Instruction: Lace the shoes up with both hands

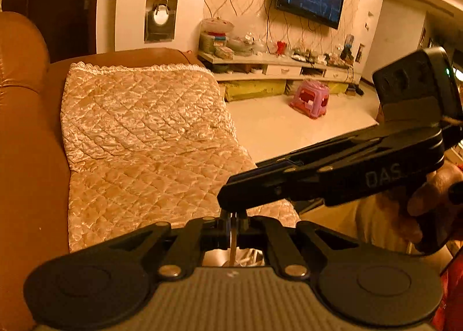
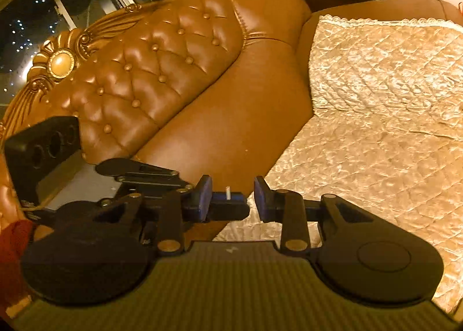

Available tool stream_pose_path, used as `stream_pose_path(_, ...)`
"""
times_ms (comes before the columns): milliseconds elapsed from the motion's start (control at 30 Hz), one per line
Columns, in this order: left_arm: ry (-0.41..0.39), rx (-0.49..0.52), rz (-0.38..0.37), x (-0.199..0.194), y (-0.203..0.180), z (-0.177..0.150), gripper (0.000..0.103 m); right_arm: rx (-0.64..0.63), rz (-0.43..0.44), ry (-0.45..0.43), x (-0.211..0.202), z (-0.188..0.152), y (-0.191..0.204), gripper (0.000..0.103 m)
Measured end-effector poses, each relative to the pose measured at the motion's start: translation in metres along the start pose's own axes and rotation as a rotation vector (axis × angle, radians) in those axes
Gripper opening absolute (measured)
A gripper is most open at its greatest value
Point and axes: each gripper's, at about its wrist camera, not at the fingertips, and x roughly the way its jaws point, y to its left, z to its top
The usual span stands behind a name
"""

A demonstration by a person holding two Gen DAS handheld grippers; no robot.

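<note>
The left gripper point(image 1: 233, 222) has its fingers pinching the lace point(image 1: 233, 244); the right gripper point(image 2: 231, 200) stands spread around it; a mistimed handover risks dropping it; shoe unseen.

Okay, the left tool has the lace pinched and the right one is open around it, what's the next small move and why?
Probably close the right tool on the white lace tip. Its jaws stand open either side of the shut left tool, where that tip pokes out, so the handover seems lined up.
</note>
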Motion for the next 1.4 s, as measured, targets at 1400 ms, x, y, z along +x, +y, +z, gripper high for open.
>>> stream_pose_path(1400,0.517,0.518,-0.166,0.088,-0.061,0.013,0.003,0.424,-0.175,0.112,-0.055,-0.077,-0.066,0.014)
